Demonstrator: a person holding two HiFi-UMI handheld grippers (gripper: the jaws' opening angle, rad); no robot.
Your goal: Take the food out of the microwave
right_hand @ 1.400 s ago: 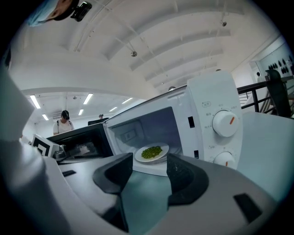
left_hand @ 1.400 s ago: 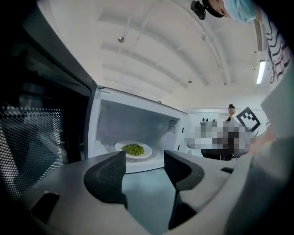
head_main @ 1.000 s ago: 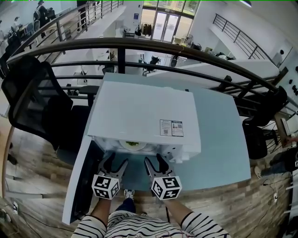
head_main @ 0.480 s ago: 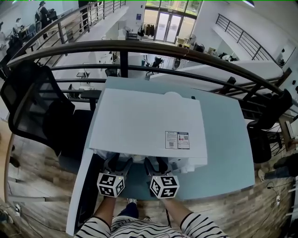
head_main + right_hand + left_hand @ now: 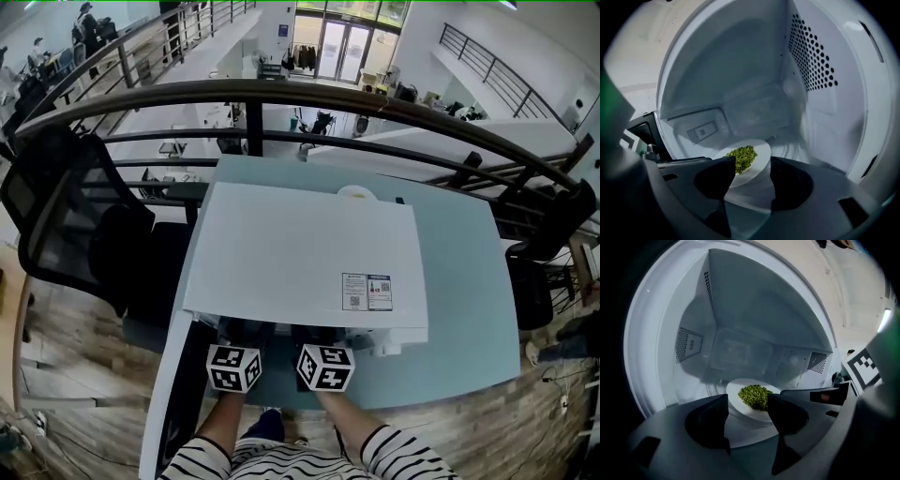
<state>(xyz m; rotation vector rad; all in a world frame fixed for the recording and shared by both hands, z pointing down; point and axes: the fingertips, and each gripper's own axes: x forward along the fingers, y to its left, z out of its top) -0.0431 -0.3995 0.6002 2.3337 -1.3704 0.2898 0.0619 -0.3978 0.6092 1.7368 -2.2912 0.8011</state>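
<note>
A white plate point(image 5: 739, 405) with a heap of green peas point(image 5: 754, 395) rests on the floor of the open white microwave point(image 5: 300, 248). My left gripper point(image 5: 747, 409) is inside the cavity, open, its jaws just short of the plate's near rim. My right gripper point(image 5: 751, 174) is also inside and open, and here the plate point(image 5: 758, 151) and peas point(image 5: 740, 157) lie just past its jaws. In the head view only the two marker cubes point(image 5: 234, 367) point(image 5: 325, 367) show; the jaws are hidden under the microwave's top. Neither gripper holds anything.
The microwave door point(image 5: 161, 398) hangs open at the left. The microwave stands on a pale blue table point(image 5: 469, 281) beside a railing point(image 5: 281, 94). A black mesh chair point(image 5: 66, 206) is at the left and another chair point(image 5: 530, 291) at the right.
Both grippers have moved forward into the microwave cavity; their jaws, visible in the head view a second ago, are now hidden under the microwave's top. The plate has not moved.
</note>
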